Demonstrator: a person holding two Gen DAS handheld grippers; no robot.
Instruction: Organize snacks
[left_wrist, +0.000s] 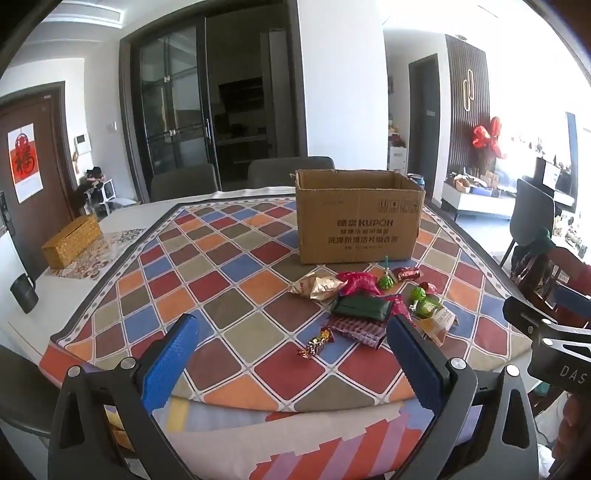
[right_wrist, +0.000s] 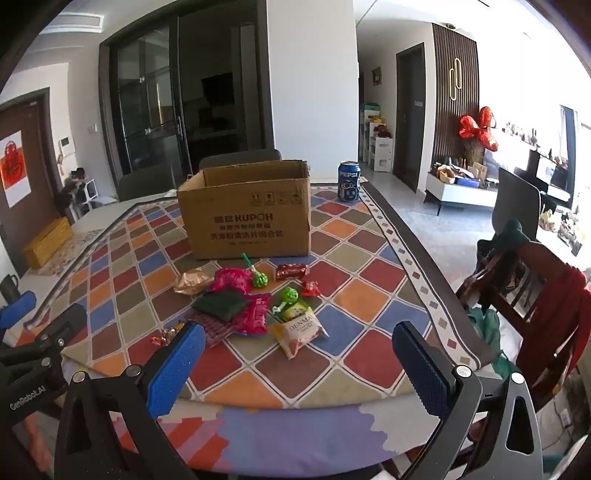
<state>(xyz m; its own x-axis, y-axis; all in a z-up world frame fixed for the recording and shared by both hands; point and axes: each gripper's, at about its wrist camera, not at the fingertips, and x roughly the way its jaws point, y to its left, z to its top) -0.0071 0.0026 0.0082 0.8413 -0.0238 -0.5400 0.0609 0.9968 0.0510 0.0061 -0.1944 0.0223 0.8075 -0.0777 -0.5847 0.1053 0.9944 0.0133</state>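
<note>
Ribbed blue gripper (right_wrist: 298, 363) pads, apart.

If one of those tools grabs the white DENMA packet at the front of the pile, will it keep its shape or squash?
The white DENMA packet looks like a puffy, crinkled pouch, so it would probably dent and crackle between the fingers rather than stay stiff. It seems light for its size. Its glossy film may be slippery. It lies flat on the tablecloth, so it should slide, not roll, if pushed.
</note>
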